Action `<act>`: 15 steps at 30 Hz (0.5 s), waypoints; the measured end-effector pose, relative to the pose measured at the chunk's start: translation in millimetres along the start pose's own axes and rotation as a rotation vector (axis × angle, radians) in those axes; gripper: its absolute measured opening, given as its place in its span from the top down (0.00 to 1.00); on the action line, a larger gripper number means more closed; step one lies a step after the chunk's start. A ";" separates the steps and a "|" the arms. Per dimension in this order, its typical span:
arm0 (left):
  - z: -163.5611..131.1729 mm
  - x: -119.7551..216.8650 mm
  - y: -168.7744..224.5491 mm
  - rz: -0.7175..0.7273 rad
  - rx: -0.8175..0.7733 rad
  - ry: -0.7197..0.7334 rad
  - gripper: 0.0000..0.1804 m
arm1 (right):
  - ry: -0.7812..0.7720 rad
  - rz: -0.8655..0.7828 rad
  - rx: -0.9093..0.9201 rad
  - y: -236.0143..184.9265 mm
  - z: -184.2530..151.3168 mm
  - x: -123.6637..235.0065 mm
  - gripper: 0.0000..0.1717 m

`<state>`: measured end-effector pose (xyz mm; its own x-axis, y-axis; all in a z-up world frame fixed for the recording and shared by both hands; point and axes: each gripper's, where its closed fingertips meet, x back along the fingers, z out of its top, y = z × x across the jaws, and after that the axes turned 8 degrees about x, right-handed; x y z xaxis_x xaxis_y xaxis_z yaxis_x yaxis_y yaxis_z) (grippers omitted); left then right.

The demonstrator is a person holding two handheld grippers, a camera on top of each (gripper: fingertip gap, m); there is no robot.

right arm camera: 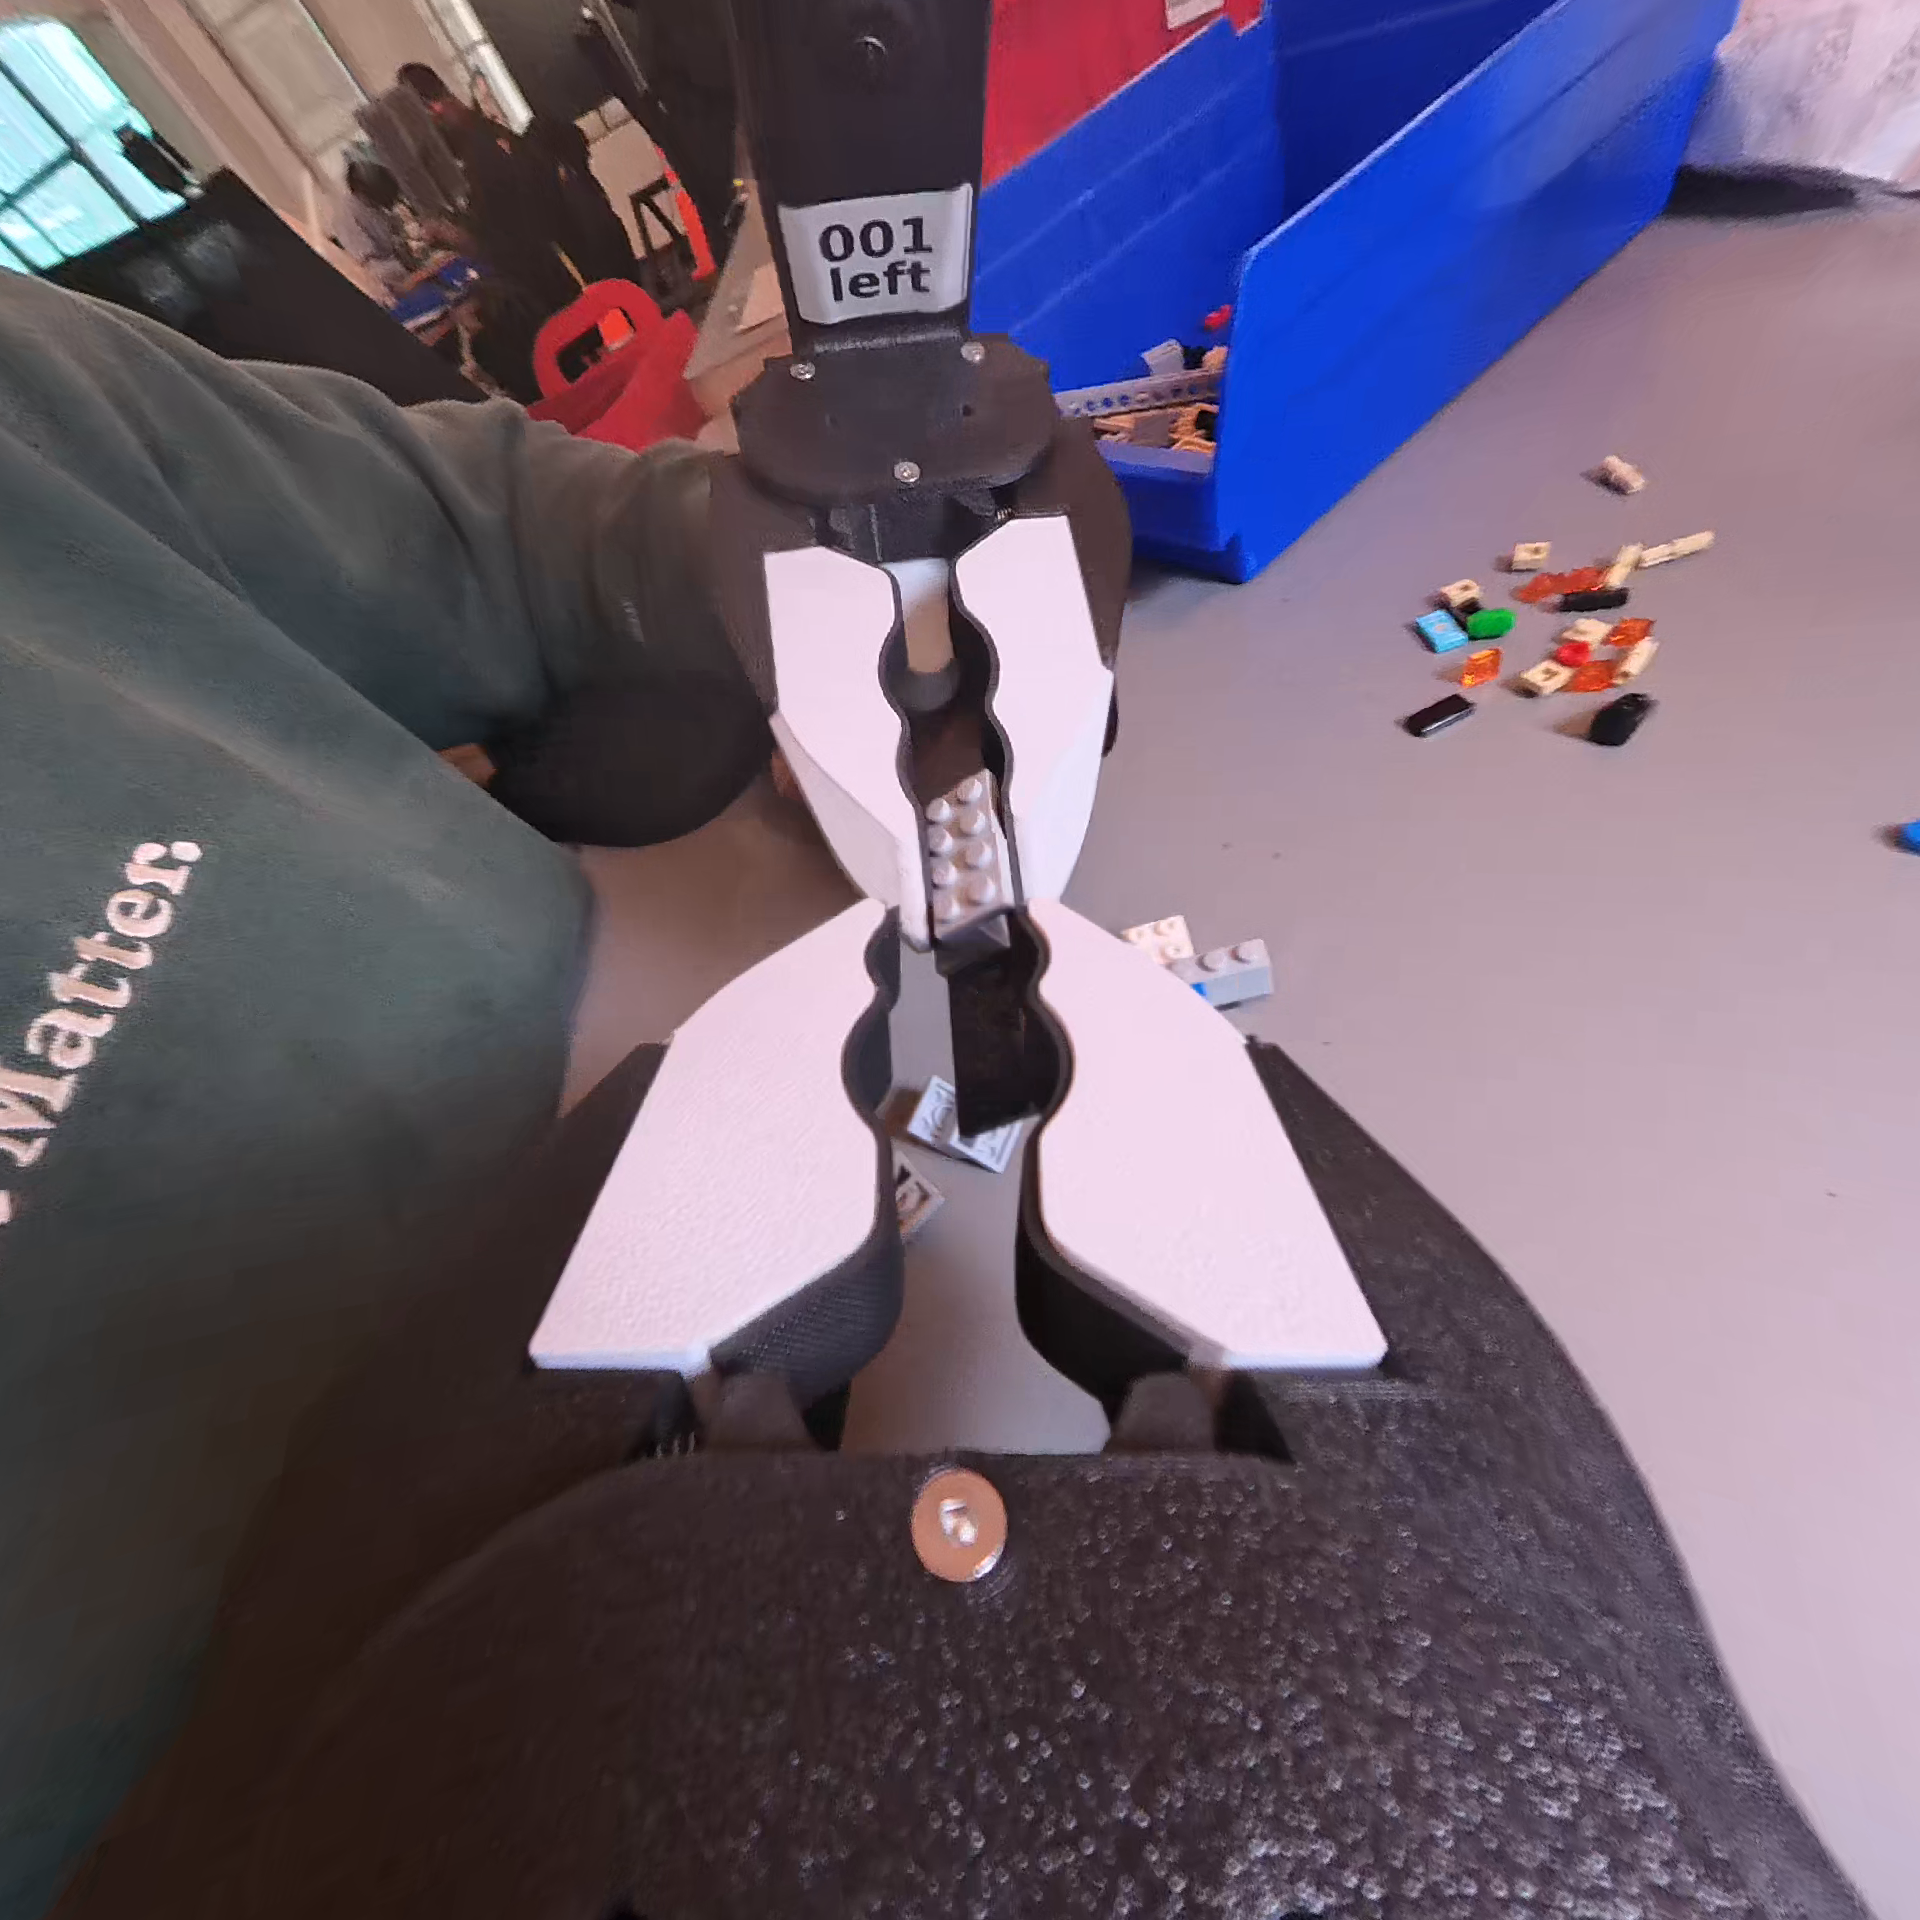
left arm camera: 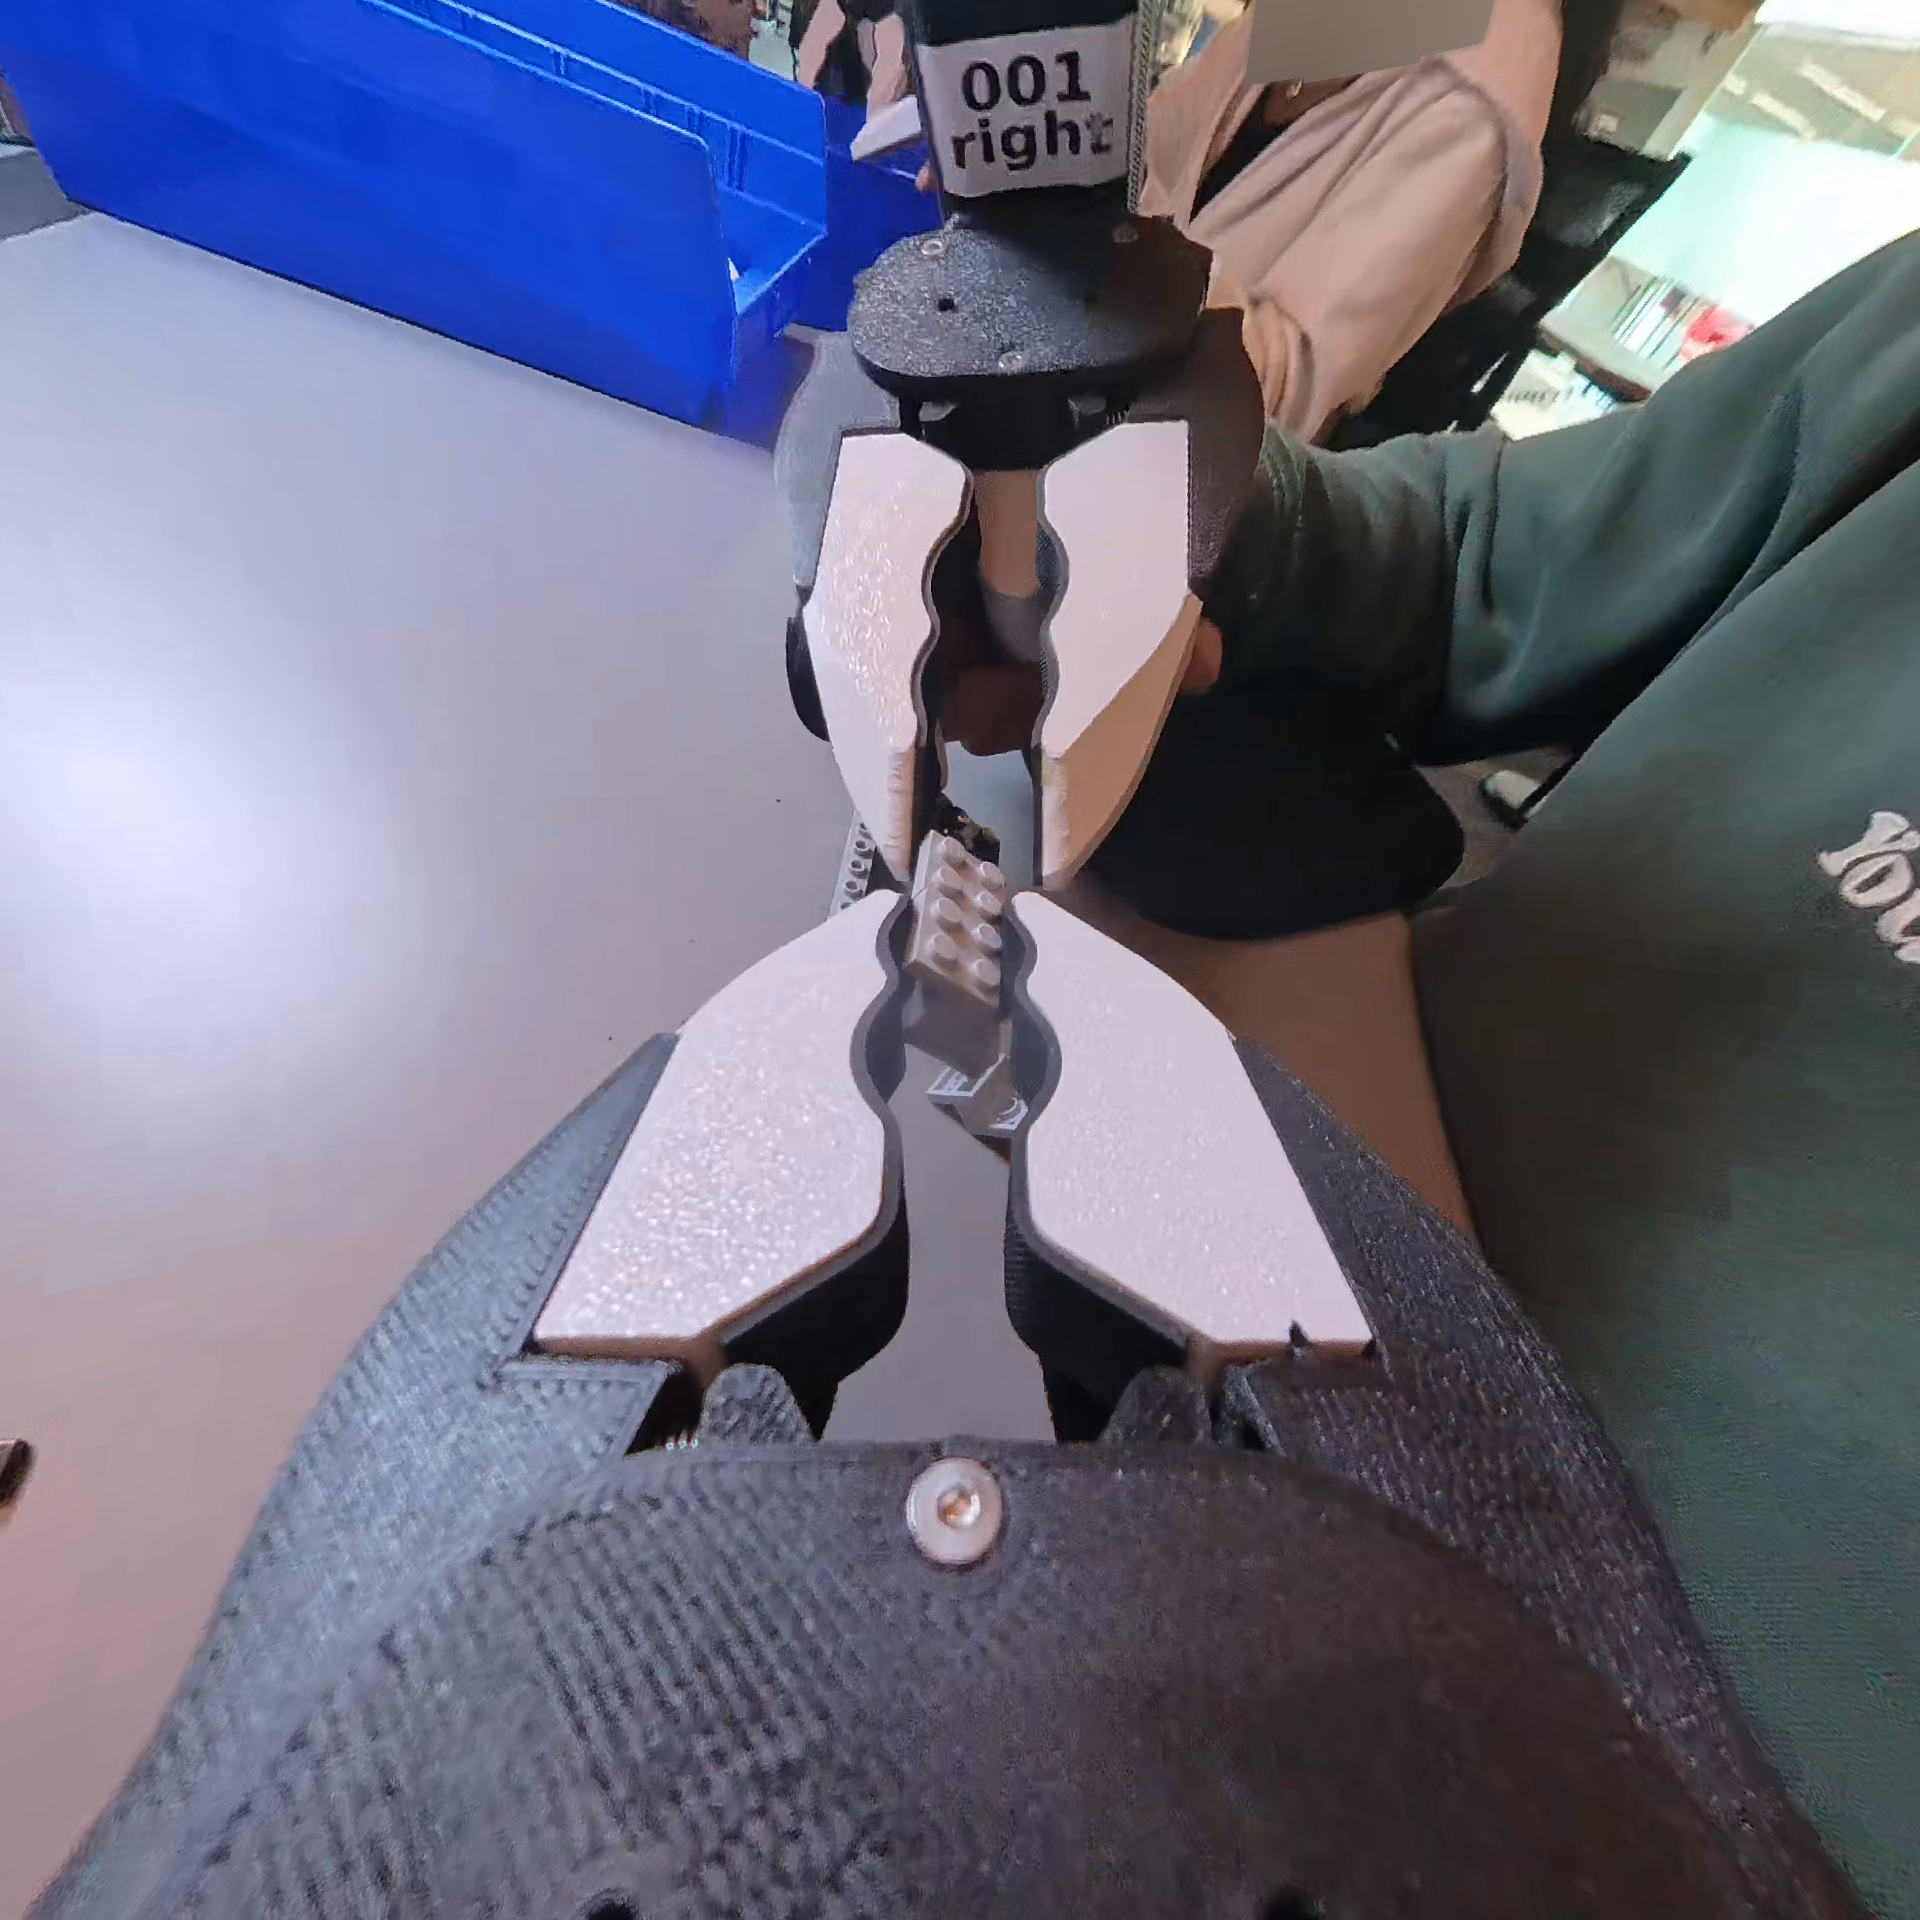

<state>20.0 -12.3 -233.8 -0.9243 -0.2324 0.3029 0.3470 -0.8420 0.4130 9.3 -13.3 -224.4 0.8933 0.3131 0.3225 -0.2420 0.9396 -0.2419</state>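
Two grippers meet tip to tip over the grey table [right arm camera: 1455, 1039]. The left gripper [left arm camera: 956, 914] has its jaws closed on a grey studded brick [left arm camera: 961, 925], two studs wide and several long, its pads pressing the brick's long sides; the brick runs lengthwise along the jaws with its studs facing up. The right gripper [right arm camera: 961, 935] stands slightly parted; a black piece [right arm camera: 987, 1049] lies in its gap against one finger, joined end-on to the grey brick, and whether both pads press it cannot be told.

Just below the jaws, small grey printed tiles [right arm camera: 961, 1127] lie on the table. Just beside the right gripper's tips sit a white brick [right arm camera: 1164, 935] and a light grey brick [right arm camera: 1231, 971]. Farther out is a scatter of small orange, black, tan, green and blue pieces [right arm camera: 1548, 634].

Beyond them stands a blue bin [right arm camera: 1351, 312] holding more parts. Each gripper's stem carries a white label with black writing [right arm camera: 878, 255]. A dark green sleeve [right arm camera: 260, 727] with pale lettering fills the near side.
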 end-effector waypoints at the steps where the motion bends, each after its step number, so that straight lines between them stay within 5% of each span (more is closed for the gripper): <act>1: -1.5 -1.7 0.1 0.024 -0.036 -0.016 0.91 | -0.005 0.005 -0.020 -0.2 -1.8 -1.8 0.89; 9: -7.9 -6.6 -0.8 0.200 -0.344 -0.091 0.92 | -0.012 0.064 -0.135 -0.2 -8.2 -1.3 0.96; 15: 7.5 7.5 1.3 0.158 -0.322 -0.007 0.90 | 0.039 0.115 -0.254 4.5 -3.0 8.4 0.97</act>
<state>14.7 -11.6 -224.6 -0.8616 -0.3700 0.3474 0.4171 -0.9062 0.0691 16.8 -6.8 -225.5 0.8805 0.4052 0.2459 -0.2438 0.8321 -0.4983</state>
